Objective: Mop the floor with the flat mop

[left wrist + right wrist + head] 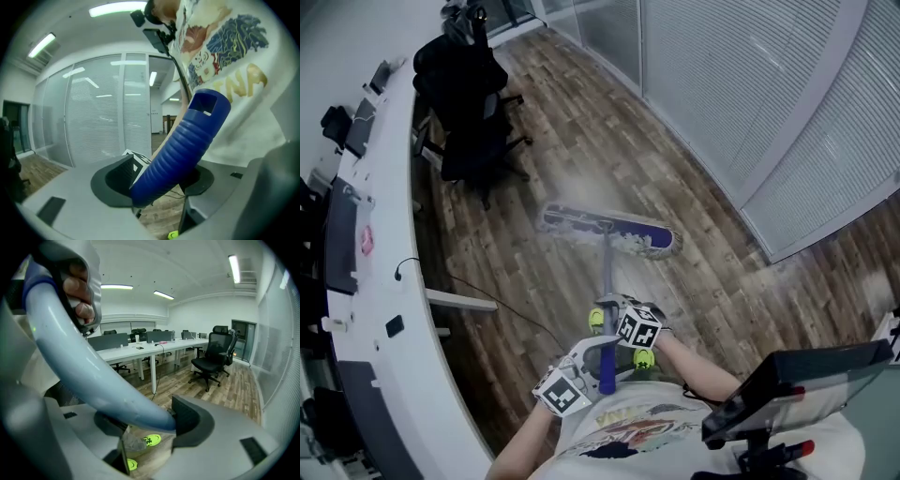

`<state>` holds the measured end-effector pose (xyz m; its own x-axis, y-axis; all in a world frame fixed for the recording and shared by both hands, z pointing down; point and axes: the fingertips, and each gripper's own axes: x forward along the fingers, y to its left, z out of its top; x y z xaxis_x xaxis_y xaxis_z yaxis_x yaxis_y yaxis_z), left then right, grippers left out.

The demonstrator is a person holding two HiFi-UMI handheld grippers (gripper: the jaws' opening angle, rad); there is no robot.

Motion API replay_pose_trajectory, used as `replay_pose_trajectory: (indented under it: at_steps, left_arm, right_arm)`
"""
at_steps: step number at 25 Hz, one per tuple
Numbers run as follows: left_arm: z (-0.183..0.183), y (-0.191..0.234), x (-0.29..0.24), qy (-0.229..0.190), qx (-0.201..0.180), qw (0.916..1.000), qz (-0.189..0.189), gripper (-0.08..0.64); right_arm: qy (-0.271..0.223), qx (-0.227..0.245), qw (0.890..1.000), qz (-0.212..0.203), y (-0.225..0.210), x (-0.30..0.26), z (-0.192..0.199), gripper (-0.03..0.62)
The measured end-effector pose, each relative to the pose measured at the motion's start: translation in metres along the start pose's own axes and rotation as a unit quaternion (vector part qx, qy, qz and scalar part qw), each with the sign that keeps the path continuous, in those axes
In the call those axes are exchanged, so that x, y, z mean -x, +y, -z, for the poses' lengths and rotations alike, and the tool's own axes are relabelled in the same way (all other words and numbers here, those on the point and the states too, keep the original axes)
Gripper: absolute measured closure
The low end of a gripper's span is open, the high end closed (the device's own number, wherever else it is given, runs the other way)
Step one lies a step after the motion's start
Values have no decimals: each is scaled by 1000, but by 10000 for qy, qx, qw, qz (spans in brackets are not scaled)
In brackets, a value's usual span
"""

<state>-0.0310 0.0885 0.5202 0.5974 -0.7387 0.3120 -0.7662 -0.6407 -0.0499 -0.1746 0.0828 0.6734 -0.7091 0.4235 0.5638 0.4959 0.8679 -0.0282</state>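
Head view alone: whole flat mop (617,232)

The person wears a white T-shirt (628,433) printed with colourful artwork and orange lettering, and neon yellow-green shoes (643,358). The left hand-held gripper (602,367) and right hand-held gripper (609,311) are pale grey plastic with black pads (117,174). Each carries a cube (562,392) of black-and-white square markers.
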Motion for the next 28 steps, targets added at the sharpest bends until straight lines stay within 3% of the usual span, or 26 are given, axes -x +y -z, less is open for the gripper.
replay_pose_trajectory:
  at_steps: [6,11,18,28]
  left_arm:
    - [19,42,26,-195,109,9995,244,293]
    - [26,132,43,-363,100,9991,185,294]
    - [17,254,60,-841,8,9960,319,295]
    - [1,372,40,-1231,-2,9921,260,295]
  right_arm:
    - [5,26,10000,1,-33,-40,-16,367]
    - [124,-86,9996,251,-113,-74,-42,367]
    - [-208,-721,9935,854,-228,-107,-79,367]
    - [-330,-940,9918,798,-345,-113,-95,361]
